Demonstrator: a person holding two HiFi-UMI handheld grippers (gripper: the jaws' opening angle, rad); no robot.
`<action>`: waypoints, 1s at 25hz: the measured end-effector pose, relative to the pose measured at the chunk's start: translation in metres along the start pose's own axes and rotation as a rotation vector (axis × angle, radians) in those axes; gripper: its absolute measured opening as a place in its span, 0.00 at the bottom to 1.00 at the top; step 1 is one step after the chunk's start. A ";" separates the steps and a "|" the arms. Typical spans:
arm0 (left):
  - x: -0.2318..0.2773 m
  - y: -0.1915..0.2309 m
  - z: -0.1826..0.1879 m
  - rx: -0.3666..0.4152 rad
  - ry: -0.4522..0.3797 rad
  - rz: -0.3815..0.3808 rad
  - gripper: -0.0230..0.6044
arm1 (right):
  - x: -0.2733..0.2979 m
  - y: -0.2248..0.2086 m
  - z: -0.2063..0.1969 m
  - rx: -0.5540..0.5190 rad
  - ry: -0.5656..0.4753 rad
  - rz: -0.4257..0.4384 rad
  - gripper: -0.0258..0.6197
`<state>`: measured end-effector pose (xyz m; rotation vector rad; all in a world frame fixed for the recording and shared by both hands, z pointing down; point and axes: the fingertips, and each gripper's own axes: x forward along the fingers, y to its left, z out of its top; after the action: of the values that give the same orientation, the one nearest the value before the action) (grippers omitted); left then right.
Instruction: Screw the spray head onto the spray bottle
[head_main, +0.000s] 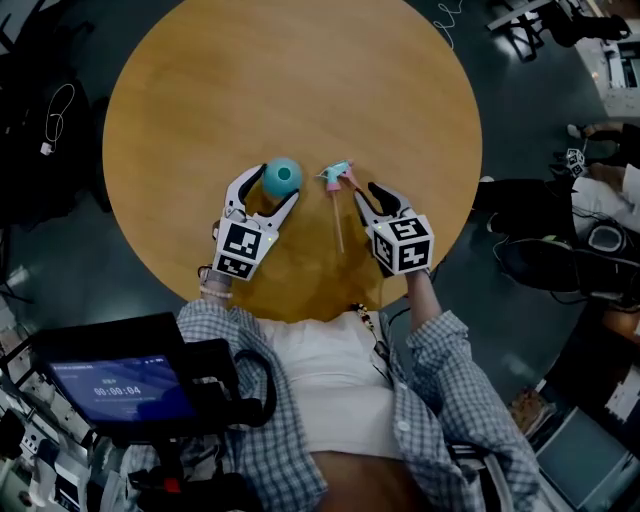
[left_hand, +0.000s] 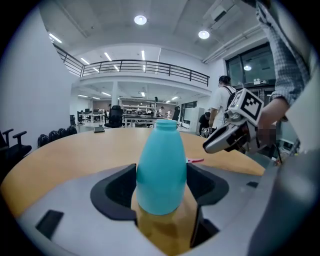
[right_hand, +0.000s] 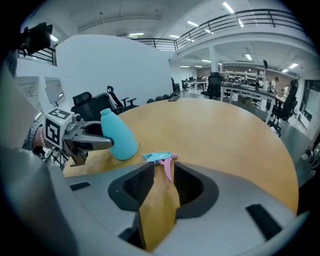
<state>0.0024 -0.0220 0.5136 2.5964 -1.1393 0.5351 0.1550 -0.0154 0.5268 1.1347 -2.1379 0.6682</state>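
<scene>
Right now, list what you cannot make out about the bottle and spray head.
Left gripper view: whether the left hand-held gripper presses the bottle; the bottle covers the contact.
Right gripper view: whether the right hand-held gripper grips the spray head; the jaw tips overlap it.
Head view: the bottle's neck thread, too small.

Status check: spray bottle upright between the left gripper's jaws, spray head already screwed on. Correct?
One thing is wrong: the spray head is not screwed on. It sits apart from the bottle, at the jaw tips of the right gripper. The spray bottle does stand upright between the jaws of the left gripper, and the left gripper view shows its neck bare.
</scene>
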 end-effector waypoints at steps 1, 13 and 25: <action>-0.001 0.000 0.000 0.003 0.001 0.000 0.52 | 0.005 -0.003 -0.001 -0.028 0.026 -0.001 0.19; -0.005 -0.003 -0.001 0.012 0.006 -0.002 0.52 | 0.049 0.001 -0.034 -0.276 0.219 0.024 0.13; 0.000 0.001 -0.003 0.008 0.014 -0.015 0.52 | 0.009 0.018 0.070 -0.274 -0.202 -0.042 0.08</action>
<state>0.0007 -0.0215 0.5163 2.6016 -1.1152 0.5540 0.1156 -0.0589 0.4832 1.1308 -2.2808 0.2380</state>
